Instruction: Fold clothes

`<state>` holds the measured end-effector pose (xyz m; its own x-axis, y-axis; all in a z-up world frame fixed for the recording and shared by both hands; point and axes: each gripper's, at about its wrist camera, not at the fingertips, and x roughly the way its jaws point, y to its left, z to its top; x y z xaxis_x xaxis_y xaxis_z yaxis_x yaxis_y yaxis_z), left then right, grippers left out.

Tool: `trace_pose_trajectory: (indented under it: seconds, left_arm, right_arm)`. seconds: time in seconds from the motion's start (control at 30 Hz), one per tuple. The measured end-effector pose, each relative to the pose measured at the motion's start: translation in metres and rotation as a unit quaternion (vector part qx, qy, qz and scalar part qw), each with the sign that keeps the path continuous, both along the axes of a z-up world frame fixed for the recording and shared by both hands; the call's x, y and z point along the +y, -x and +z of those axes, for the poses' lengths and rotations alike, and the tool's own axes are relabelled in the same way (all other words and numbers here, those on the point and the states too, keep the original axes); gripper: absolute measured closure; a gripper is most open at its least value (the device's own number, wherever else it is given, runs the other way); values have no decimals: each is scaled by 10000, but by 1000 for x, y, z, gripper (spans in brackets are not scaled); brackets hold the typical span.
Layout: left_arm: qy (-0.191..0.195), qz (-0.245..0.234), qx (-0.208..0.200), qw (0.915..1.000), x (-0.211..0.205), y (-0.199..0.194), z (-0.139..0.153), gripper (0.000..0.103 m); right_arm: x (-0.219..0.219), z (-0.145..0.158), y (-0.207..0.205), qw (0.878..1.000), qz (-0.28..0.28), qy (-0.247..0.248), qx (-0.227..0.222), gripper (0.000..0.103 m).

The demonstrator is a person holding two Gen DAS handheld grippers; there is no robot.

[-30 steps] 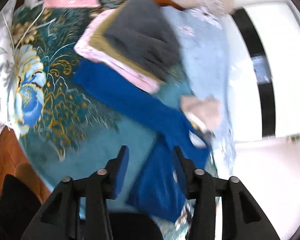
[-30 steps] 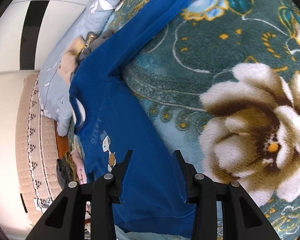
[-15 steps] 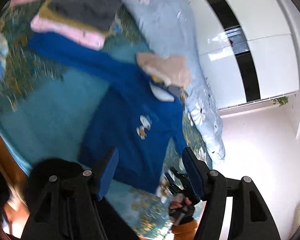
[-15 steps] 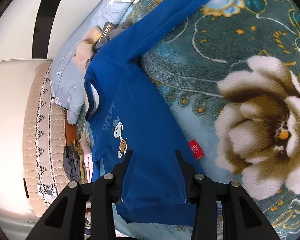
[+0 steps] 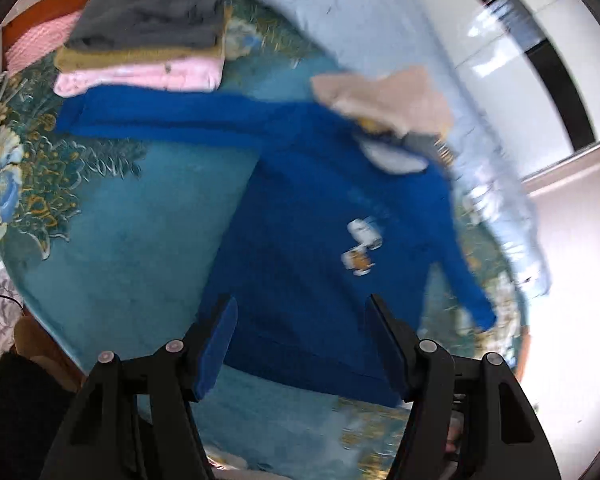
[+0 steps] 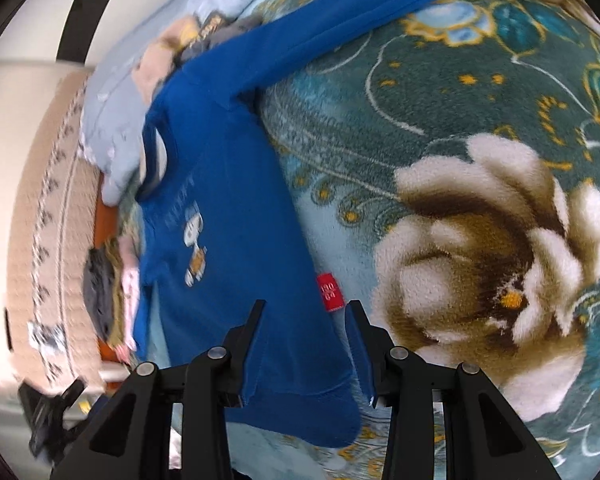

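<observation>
I see the blue sweatshirt point(image 5: 300, 248) flat on the floral blanket point(image 5: 120, 260), long axis running hem at 6 o'clock to collar at 1 o'clock, one sleeve out toward 10. My left gripper point(image 5: 300, 344) hangs spread above its hem, pinching nothing. Right gripper point(image 6: 306, 344) is parted over the hem corner; I cannot tell if the pads touch cloth.

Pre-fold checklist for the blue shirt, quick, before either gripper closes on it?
1. Blue shirt lies flat, print side up: ok.
2. Both sleeves spread out from the body: ok.
3. Left gripper open above the hem, nothing between its pads: ok.
4. Right gripper over the hem corner near the red tag; pads pressing cloth: cannot tell.
5. Collar clear: not ok, the beige garment overlaps it.
6. Folded stack apart from the far sleeve: not ok, they seem to touch.
</observation>
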<state>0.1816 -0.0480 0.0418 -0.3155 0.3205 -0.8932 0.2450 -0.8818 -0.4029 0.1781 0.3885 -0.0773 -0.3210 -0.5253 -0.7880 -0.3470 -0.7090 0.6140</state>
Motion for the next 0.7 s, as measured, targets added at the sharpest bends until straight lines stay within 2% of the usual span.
trace_pose_trajectory:
  seconds: [0.13, 0.23, 0.47, 0.53, 0.67, 0.7]
  left_arm:
    - [270, 291, -564, 9976, -13, 10, -72, 36]
    - [339, 566, -979, 9930, -31, 7, -113, 37]
    - [308, 201, -1086, 9934, -29, 12, -139, 37]
    - [315, 87, -1220, 9920, -24, 12, -147, 49]
    - [449, -189, -1371, 9894, -13, 13, -157, 55]
    - [482, -240, -1360, 9892, -12, 12, -156, 69]
  right_arm:
    - [-10, -11, 3, 9996, 252, -76, -118, 61]
    - [-17, -22, 4, 9992, 278, -75, -262, 61]
    - [-21, -26, 1, 9996, 153, -91, -199, 59]
    - [-23, -28, -1, 9997, 148, -4, -202, 61]
    - [-30, -32, -5, 9996, 151, 107, -226, 66]
    - [-30, -31, -5, 9996, 143, 77, -239, 73]
